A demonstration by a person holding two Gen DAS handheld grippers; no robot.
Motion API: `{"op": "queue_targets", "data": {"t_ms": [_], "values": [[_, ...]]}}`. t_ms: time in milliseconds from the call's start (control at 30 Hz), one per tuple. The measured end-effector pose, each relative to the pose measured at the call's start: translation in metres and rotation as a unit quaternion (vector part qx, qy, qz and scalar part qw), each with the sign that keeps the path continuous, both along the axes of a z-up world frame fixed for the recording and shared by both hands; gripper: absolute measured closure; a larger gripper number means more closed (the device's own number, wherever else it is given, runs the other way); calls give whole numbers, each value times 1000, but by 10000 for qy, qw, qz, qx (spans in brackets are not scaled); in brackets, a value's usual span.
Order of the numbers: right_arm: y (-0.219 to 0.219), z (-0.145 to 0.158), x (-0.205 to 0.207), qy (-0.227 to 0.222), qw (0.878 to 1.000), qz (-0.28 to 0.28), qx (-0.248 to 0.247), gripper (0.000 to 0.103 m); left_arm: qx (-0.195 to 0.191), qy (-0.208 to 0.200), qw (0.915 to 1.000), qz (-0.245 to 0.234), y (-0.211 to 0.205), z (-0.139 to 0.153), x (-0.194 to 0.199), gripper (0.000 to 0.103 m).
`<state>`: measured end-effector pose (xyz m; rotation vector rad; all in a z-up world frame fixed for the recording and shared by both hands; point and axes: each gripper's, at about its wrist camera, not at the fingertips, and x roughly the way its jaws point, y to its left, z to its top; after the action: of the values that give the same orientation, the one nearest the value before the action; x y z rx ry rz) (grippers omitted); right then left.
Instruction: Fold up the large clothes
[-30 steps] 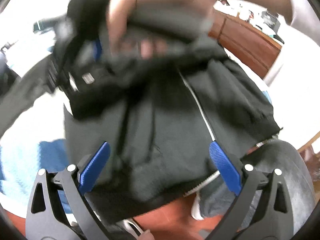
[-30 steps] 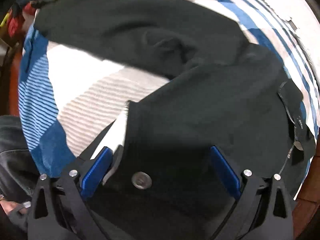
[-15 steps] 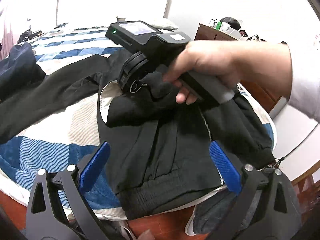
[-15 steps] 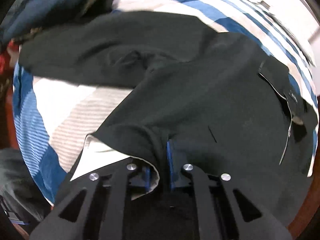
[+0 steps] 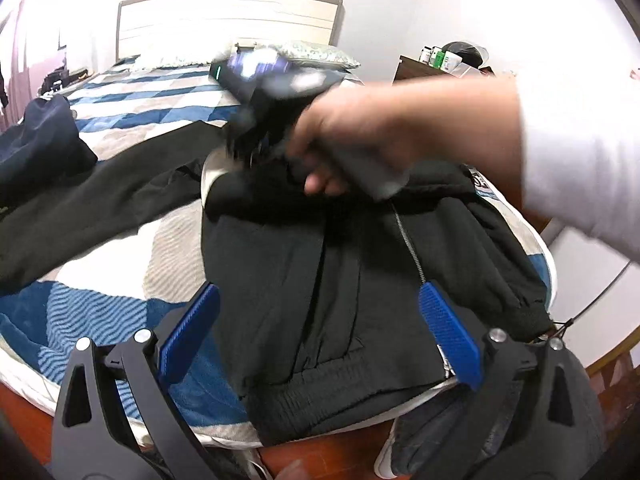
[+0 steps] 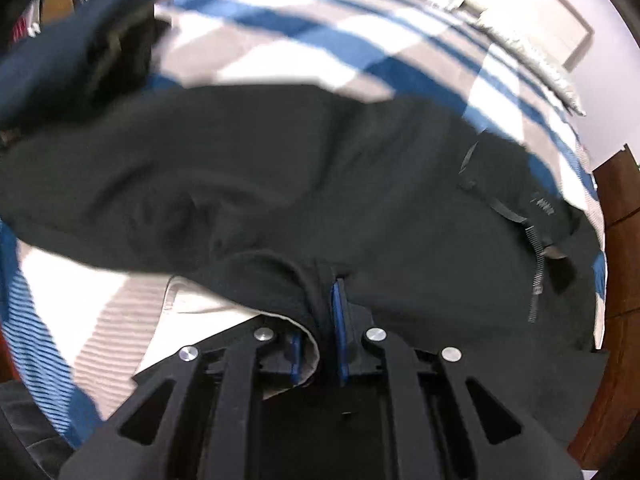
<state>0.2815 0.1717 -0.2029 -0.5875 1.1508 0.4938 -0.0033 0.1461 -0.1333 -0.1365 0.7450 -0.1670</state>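
A black zip-up jacket (image 5: pixel 340 280) lies on the bed, hem toward me, one sleeve (image 5: pixel 92 208) stretched out to the left. My left gripper (image 5: pixel 320 328) is open and empty, its blue pads above the jacket's hem. In the left wrist view the person's hand holds the right gripper (image 5: pixel 240 148) down at the jacket's upper part, blurred. My right gripper (image 6: pixel 318 340) is shut on a fold of the black jacket (image 6: pixel 320 184), whose pale lining (image 6: pixel 208 300) shows beside the jaws. The zipper (image 6: pixel 536 272) runs down on the right.
The bed has a blue, white and grey checked cover (image 5: pixel 132 100) and a pale headboard (image 5: pixel 224 20). A dark blue garment (image 5: pixel 36 140) lies piled at the left. A wooden dresser (image 5: pixel 420 68) with bottles stands at the right. Reddish floor (image 5: pixel 340 452) lies below the bed edge.
The right gripper closed on a jacket fold and now lifts it, pulling the fabric up. The left gripper pulled back from the jacket and stays open.
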Motion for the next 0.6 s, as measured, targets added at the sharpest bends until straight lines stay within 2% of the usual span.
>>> {"op": "queue_targets", "data": {"t_ms": [100,167,200,233,267,300,367,467,533,600], "values": [[1,-15,1,15,9996,-258,-90,83,-30,2,9999,112,7,0,-1,5],[2,-9,3,48,9993,-362,-77,80,-87,15,9997,249,15,-1,-1,5],[-3,1,3,213,9989,-395,150,75,-110,13,9995,301,19,-2,-1,5],[-7,8,3,348,9980,-365,392,51,-119,19,9992,377,24,-2,-1,5],[-10,19,-1,488,9957,-276,742,12,-117,21,9989,454,28,-1,0,5],[-15,36,-10,499,9920,-124,1149,5,-126,17,9985,527,33,0,0,5],[-26,61,-31,387,9867,65,1580,5,-147,-7,9972,730,49,7,-2,5],[-44,81,-63,194,9761,185,2157,5,-340,57,9928,1144,88,24,-6,5],[-53,81,-77,86,9732,179,2290,5,-665,-37,9867,1482,129,39,-15,5],[-57,63,-88,100,9742,138,2252,5,-848,-204,9797,1807,171,45,-27,5]]}}
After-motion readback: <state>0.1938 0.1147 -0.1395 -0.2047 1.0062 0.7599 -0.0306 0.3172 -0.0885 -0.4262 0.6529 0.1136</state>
